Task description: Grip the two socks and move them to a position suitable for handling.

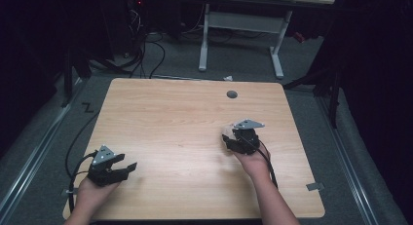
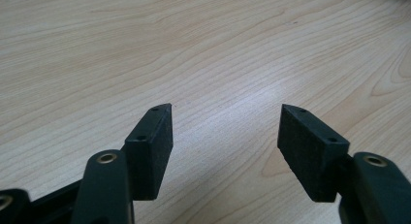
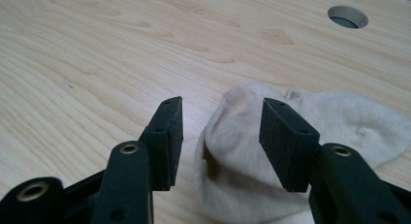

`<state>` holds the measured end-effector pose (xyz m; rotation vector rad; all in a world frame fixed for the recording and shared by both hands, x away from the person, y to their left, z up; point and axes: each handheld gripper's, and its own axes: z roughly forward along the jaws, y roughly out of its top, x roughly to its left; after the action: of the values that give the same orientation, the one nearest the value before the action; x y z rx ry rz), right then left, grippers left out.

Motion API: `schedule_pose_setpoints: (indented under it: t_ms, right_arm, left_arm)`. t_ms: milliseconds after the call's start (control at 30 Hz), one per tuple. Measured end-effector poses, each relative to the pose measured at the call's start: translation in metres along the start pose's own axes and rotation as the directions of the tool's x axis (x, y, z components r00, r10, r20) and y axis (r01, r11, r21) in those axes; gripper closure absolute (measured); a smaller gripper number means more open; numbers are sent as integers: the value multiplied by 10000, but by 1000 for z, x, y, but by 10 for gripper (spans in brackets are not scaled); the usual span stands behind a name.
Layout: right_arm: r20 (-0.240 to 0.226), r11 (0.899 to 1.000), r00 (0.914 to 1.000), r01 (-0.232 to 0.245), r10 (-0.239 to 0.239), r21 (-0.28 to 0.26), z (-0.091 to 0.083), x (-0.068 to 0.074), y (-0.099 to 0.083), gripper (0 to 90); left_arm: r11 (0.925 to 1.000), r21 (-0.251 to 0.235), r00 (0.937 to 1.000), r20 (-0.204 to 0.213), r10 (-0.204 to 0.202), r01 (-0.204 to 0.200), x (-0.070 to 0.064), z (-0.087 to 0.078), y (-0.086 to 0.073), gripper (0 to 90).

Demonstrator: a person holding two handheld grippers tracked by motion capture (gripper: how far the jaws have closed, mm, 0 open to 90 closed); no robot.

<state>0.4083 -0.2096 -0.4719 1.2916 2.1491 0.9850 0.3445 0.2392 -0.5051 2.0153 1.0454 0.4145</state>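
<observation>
The cream sock (image 3: 271,151) lies crumpled on the table (image 1: 170,118), its length running away rightward in the right gripper view. The right gripper (image 3: 220,132) hovers over its near end, jaws parted, gripping nothing. The left gripper (image 2: 225,136) gapes wide over bare wood, well apart.

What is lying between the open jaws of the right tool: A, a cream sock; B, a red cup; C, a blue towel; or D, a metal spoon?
A: in the right gripper view a cream sock lies on the wooden table between the spread jaws of the right tool, not yet clamped.
</observation>
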Motion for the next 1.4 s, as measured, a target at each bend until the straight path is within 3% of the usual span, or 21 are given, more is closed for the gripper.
schedule_pose_setpoints:
  t_ms: [333,533,767,1000,1233,1400]
  right_arm:
    - [83,9989,10000,40,-44,476,19,-3,9,550]
    - [132,9929,9996,243,-260,1167,33,-3,1,575]
    - [241,9897,9996,79,-115,1432,39,-5,-4,649]
    - [404,9851,9988,214,-287,1706,47,-3,-9,633]
    - [680,9818,9956,510,-644,1828,51,0,-11,788]
    - [673,9817,9953,568,-701,1817,49,0,-10,834]
  left_arm:
    - [9999,-95,10000,-27,-84,83,3,-2,0,380]
    - [9999,-115,10000,-29,-68,68,3,-3,0,380]
    - [9999,-119,10000,-27,-62,61,3,-3,0,380]
    - [9999,-105,10000,-27,-61,60,3,-3,0,380]
    - [9999,-85,10000,-24,-66,66,3,-3,0,380]
    - [9999,-106,10000,-9,-79,79,3,-4,0,380]
